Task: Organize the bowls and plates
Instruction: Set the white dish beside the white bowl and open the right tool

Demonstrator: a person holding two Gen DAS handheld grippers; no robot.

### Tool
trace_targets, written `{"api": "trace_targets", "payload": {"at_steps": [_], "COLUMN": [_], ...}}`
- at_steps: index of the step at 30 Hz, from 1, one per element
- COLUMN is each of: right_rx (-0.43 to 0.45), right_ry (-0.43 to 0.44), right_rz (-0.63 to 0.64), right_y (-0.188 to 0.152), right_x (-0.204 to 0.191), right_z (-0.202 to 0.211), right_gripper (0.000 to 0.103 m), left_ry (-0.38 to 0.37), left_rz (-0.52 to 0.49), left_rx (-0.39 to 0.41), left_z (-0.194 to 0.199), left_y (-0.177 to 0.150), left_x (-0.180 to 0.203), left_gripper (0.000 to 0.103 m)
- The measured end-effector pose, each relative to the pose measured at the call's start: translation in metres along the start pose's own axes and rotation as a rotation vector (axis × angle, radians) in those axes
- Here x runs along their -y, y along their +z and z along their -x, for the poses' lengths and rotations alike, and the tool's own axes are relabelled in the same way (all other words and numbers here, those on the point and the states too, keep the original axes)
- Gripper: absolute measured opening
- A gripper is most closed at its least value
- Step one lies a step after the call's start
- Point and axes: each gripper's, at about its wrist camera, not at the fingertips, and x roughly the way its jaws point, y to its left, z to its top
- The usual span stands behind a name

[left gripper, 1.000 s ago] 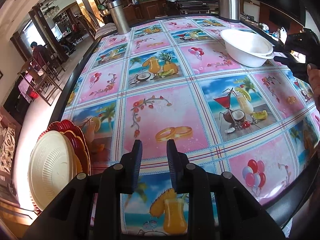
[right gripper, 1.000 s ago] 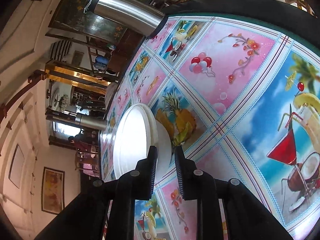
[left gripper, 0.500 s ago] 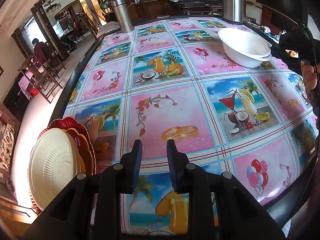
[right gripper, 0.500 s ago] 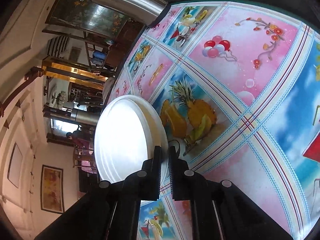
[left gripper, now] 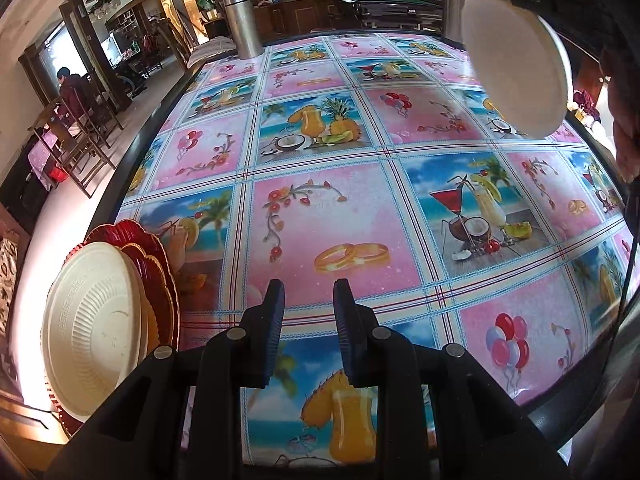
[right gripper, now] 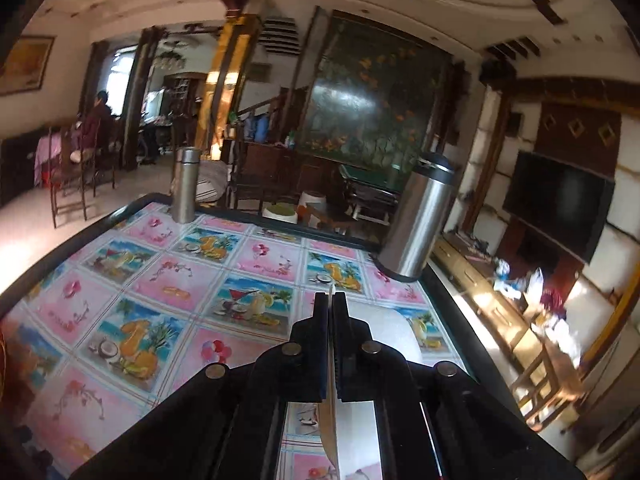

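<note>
Bowl time: our right claw (right gripper: 330, 300) is clamped tight on the rim of a white bowl (left gripper: 516, 64), and we've got it up in the air, well clear of the desk (left gripper: 328, 208). From the left wrist view it hangs tipped on its side at the upper right, underside facing us, with the dark body of the right claw just visible at its top edge. From the right wrist view we only see the rim as a thin white sliver pinched between the two fingers (right gripper: 320, 320), plus a pale curve of the bowl (right gripper: 394, 332) bulging out to the right of them.

Our left claw (left gripper: 308, 308) is open with a clear gap between its jaws and nothing in it, sitting low over the near edge of the desk above the pineapple drink picture.

Off to its left, at the desk's near left corner, there's a stack of plates: a cream ribbed plate (left gripper: 94, 328) in front and scalloped red plates (left gripper: 148, 252) behind it. They look propped on edge, though the fisheye makes that hard to call.

Two steel flasks stand at the far edge, a slim one (left gripper: 242, 24) on the left corner and a fatter one (right gripper: 418, 220) on the right.
</note>
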Motion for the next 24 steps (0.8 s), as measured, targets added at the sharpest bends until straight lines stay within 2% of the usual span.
{"api": "trace_targets", "payload": {"at_steps": [3,5,9,12,17,18,20,24], "right_rx": [-0.034,-0.072,-0.102,-0.102,-0.178,-0.155,-0.154,-0.244], "right_ry": [0.097,0.161,0.273,0.260,0.330,0.352,0.320,0.290], "right_rz": [0.078,-0.003,-0.242,-0.354,-0.706,-0.779,-0.878,-1.025], "right_y": [-0.002,-0.006,-0.018,-0.025,-0.059,-0.068,-0.083,-0.120], "right_x": [-0.034,-0.027,0.022,0.059,0.131,0.144,0.165,0.200], "right_z": [-0.006,-0.013,-0.018,-0.022,-0.057,-0.060,-0.063,-0.077], "right_gripper": [0.002,0.003,0.003,0.002,0.002,0.002,0.002,0.004], "left_ry": [0.003,0.008,0.006,0.005,0.008,0.010,0.001,-0.008], "left_rz": [0.007,0.010,0.017,0.006,-0.030,-0.032,-0.025,-0.029], "left_rx": [0.000,-0.002,-0.006,-0.011,-0.013,-0.014,-0.016,-0.025], "left_z": [0.000,0.000,-0.003,-0.005,-0.003,-0.003,-0.003,-0.006], "left_y": [-0.002,-0.002,0.000,0.001,0.000,0.001,0.003,0.009], "left_x": [-0.004,-0.006,-0.007,0.000,0.011,0.011,0.011,0.013], "left_gripper": [0.023,0.023,0.023,0.023,0.023,0.023,0.023,0.023]}}
